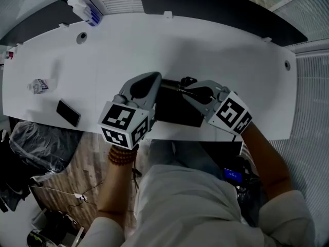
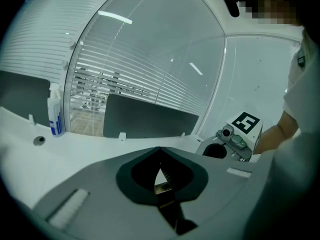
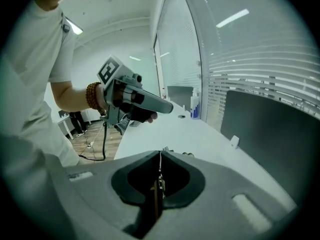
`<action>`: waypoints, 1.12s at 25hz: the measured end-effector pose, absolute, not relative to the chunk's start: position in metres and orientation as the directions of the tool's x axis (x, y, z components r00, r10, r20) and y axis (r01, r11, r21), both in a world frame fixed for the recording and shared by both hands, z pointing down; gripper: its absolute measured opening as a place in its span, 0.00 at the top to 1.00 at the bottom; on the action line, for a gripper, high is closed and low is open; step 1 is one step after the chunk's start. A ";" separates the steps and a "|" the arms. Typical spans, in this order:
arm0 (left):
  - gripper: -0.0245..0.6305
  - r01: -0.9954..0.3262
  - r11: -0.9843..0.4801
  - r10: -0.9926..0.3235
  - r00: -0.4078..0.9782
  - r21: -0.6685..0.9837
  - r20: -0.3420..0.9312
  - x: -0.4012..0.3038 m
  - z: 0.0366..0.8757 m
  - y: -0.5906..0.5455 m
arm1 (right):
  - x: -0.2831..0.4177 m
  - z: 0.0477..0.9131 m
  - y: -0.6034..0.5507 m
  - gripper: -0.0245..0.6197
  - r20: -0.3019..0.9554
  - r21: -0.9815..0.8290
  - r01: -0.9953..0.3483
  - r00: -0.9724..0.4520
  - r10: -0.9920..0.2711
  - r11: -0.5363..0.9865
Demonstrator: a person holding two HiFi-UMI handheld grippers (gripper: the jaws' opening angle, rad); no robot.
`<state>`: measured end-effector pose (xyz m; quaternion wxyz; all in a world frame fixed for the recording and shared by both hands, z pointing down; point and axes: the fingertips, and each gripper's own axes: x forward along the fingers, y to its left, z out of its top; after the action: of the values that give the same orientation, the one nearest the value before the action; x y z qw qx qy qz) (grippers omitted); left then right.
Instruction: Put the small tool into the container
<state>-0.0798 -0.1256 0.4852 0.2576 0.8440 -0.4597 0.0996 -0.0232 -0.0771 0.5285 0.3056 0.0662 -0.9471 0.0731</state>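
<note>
Lighting in the head view is dim and cool. The white table (image 1: 154, 40) is the brightest surface, and the floor (image 1: 77, 174) beneath it lies in shadow. Fisheye distortion bows the table edge and blacks out the corners of both gripper views. Light strips (image 3: 232, 18) appear as bright streaks on the glass wall (image 2: 150, 59). The left gripper (image 2: 160, 149) and right gripper (image 3: 160, 153), close to the lens, are soft.

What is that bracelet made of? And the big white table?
The bracelet looks like wooden beads: round, reddish-brown and smooth, though they might be plastic. The table looks like white laminate or painted board, flat and smooth with a soft sheen.
</note>
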 end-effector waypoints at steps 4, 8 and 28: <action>0.96 -0.829 -0.440 -0.720 0.556 0.346 0.415 -0.082 0.491 -0.122 | -0.025 0.539 -0.075 0.95 0.608 -0.088 -0.150 -0.791 -0.067 0.985; 0.96 -0.830 -0.435 -0.720 0.553 0.349 0.420 -0.084 0.494 -0.121 | -0.026 0.544 -0.073 0.95 0.616 -0.089 -0.136 -0.786 -0.052 0.987; 0.96 -0.830 -0.426 -0.712 0.553 0.360 0.433 -0.084 0.505 -0.119 | -0.022 0.565 -0.073 0.95 0.659 -0.071 -0.104 -0.752 -0.032 0.992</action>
<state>-0.0844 -0.1187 0.5049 0.2741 0.8375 -0.4603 0.1078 -0.0215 -0.0734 0.5654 0.3503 0.0365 -0.9345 0.0515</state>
